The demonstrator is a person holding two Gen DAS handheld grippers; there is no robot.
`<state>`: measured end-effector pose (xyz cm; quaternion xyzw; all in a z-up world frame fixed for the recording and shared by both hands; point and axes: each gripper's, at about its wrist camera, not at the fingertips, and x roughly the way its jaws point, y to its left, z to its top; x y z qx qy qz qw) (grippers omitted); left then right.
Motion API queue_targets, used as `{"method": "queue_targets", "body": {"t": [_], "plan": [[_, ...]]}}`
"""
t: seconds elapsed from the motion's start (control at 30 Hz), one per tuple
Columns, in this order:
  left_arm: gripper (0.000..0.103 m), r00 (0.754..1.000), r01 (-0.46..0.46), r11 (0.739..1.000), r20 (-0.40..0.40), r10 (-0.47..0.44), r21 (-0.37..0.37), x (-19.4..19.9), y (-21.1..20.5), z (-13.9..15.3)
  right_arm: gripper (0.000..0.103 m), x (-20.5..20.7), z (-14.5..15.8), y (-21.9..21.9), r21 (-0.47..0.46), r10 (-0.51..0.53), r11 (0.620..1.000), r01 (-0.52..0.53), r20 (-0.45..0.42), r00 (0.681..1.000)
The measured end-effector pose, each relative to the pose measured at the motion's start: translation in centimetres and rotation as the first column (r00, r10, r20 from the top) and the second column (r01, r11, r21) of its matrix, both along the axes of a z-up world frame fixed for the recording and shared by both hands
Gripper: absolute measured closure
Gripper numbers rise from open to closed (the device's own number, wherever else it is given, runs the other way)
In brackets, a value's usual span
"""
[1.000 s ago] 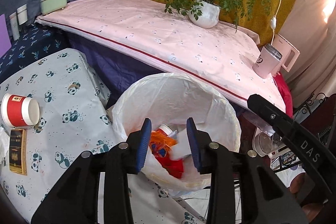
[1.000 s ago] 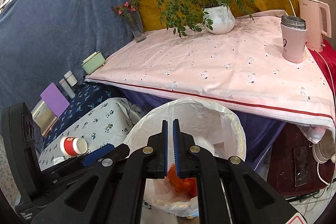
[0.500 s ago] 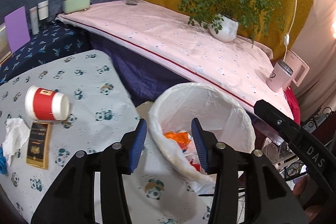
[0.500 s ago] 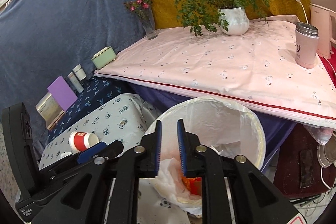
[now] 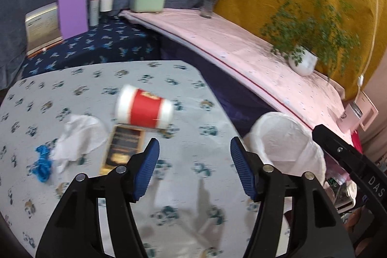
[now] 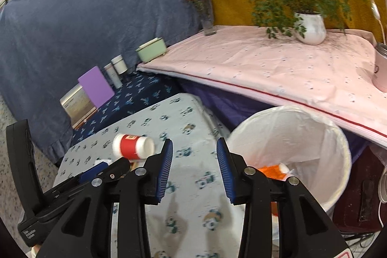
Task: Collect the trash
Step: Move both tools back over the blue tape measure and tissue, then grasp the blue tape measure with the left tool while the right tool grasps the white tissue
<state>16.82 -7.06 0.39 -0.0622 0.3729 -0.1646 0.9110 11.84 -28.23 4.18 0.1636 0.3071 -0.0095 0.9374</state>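
1. The cup (image 5: 144,110) is lying on its side on the panda cloth (image 5: 198,161), its long axis running left to right, white ends at each side of the red band. It is sitting ahead and a little left of my left gripper (image 5: 194,167), just beyond the fingertips.

2. Touching the cup's near side is a dark booklet (image 5: 123,149); left of that are a tissue (image 5: 77,137) and a blue scrap (image 5: 43,163).

3. My left gripper is hanging empty with its jaws wide apart. It is the nearer one, I judge, so the cup is its pick, with the jaws straddling the red band across the long axis.

4. My right gripper (image 6: 194,169) is also empty, jaws spread, and the cup (image 6: 133,146) is lying farther off to its left. The bin (image 6: 338,144) is sitting at its right, orange waste (image 6: 271,171) inside.

5. Against a second ago, I am seeing both views swung leftward from the bin to the cloth. The left jaws are gaping wider than they were, and the right jaws, then nearly together, are now parted.
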Motion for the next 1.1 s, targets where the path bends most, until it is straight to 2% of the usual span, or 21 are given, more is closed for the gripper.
{"method": "queue_targets", "body": {"t": [0.17, 0.33, 0.53, 0.73, 1.0, 1.03, 1.1], "plan": [[0.039, 0.995, -0.097, 0.995, -0.015, 0.098, 0.014, -0.1, 5.3, -0.8, 0.066, 1.3, -0.5, 4.8, -0.004, 0.086, 0.996, -0.086, -0.021, 0.996], [0.034, 0.978, -0.203, 0.978, -0.03, 0.204, 0.054, -0.1, 10.3, -2.1, 0.066, 2.5, -1.4, 9.1, -0.012, 0.167, 0.986, -0.168, -0.048, 0.985], [0.032, 0.956, -0.278, 0.956, -0.067, 0.284, 0.092, 0.0, 14.9, -4.1, 0.066, 4.0, -2.7, 14.2, -0.019, 0.254, 0.966, -0.257, -0.087, 0.963], [0.032, 0.944, -0.299, 0.947, -0.113, 0.311, 0.116, 0.6, 17.6, -6.3, 0.066, 5.9, -4.9, 18.4, -0.02, 0.317, 0.946, -0.323, -0.138, 0.938], [0.033, 0.939, -0.283, 0.952, -0.171, 0.299, 0.113, 2.2, 19.1, -8.5, 0.066, 8.8, -7.6, 22.3, -0.013, 0.369, 0.926, -0.378, -0.194, 0.909], [0.034, 0.939, -0.277, 0.954, -0.18, 0.294, 0.111, 2.5, 19.2, -8.7, 0.066, 9.2, -7.9, 22.7, -0.01, 0.374, 0.923, -0.384, -0.2, 0.906], [0.044, 0.941, -0.263, 0.959, -0.192, 0.279, 0.104, 2.8, 19.2, -9.1, 0.066, 9.9, -8.6, 23.4, -0.008, 0.386, 0.918, -0.396, -0.212, 0.898]]}}
